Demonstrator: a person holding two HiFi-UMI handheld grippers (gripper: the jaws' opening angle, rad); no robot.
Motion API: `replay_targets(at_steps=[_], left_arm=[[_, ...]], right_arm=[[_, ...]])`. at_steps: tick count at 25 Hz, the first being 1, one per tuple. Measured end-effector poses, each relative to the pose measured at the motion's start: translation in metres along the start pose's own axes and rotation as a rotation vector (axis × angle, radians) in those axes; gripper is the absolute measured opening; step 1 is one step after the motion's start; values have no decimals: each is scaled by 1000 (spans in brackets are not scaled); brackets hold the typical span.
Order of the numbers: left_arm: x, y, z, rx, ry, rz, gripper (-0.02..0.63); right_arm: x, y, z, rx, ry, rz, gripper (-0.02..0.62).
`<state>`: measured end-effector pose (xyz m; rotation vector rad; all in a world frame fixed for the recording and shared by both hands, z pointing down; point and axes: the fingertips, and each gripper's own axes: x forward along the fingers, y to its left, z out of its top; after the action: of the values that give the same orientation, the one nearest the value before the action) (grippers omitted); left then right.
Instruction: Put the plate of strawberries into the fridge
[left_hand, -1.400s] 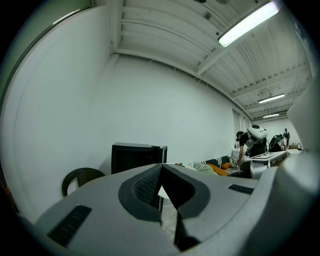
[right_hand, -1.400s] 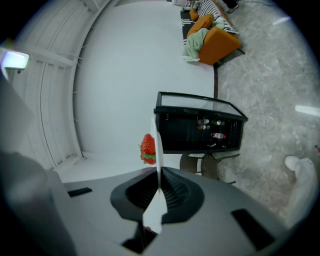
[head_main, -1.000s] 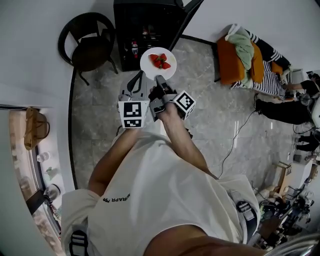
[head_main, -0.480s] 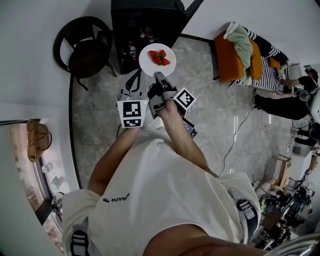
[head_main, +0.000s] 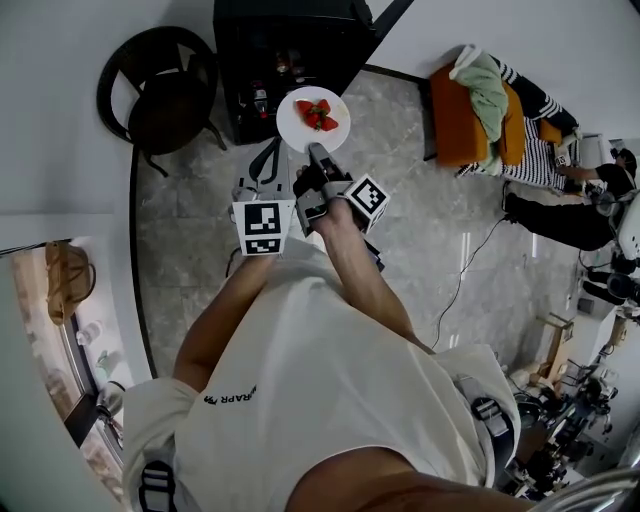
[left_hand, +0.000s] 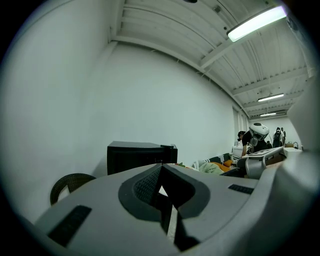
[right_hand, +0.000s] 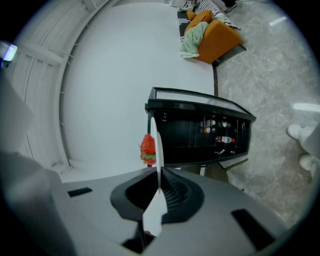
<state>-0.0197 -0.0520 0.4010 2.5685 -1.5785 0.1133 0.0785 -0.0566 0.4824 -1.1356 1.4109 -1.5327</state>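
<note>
A white plate (head_main: 300, 128) with red strawberries (head_main: 317, 114) is held level just in front of the black fridge (head_main: 285, 50). The fridge stands open, with bottles on its shelves. My right gripper (head_main: 318, 152) is shut on the plate's near rim. In the right gripper view the plate (right_hand: 154, 145) shows edge-on between the jaws of the right gripper (right_hand: 159, 172), a strawberry (right_hand: 147, 149) beside it and the fridge (right_hand: 210, 135) behind. My left gripper (head_main: 271, 148) hovers left of the plate, jaws together and nothing in them. In the left gripper view the left gripper (left_hand: 161, 172) points at the fridge (left_hand: 140, 155).
A dark round chair (head_main: 160, 95) stands left of the fridge. An orange armchair (head_main: 465, 115) with a green cloth is at the right, a person in stripes (head_main: 530, 140) beyond it. A cable (head_main: 470, 270) runs over the grey stone floor.
Both grippers and the plate have moved nearer the fridge front. The grip on the plate is unchanged.
</note>
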Motion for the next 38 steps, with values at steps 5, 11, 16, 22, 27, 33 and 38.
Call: replay_targets(at_steps=[5, 11, 16, 22, 27, 33, 38], left_arm=[[17, -2, 3, 13, -14, 23, 2], [92, 5, 6, 22, 24, 45, 2], [114, 7, 10, 23, 18, 74, 2], [134, 12, 10, 16, 32, 120, 2], [138, 18, 2, 18, 43, 143, 2], [147, 25, -6, 16, 61, 103, 2], [153, 36, -5, 16, 59, 92, 2]], right_arm=[[18, -5, 14, -7, 37, 11, 23], [78, -10, 52, 37, 96, -26, 23], [97, -14, 65, 18, 138, -46, 23], [115, -18, 74, 24, 193, -46, 23], [124, -35, 82, 31, 197, -45, 23], [136, -58, 81, 23, 177, -123, 23], [156, -62, 76, 51, 163, -72, 23]])
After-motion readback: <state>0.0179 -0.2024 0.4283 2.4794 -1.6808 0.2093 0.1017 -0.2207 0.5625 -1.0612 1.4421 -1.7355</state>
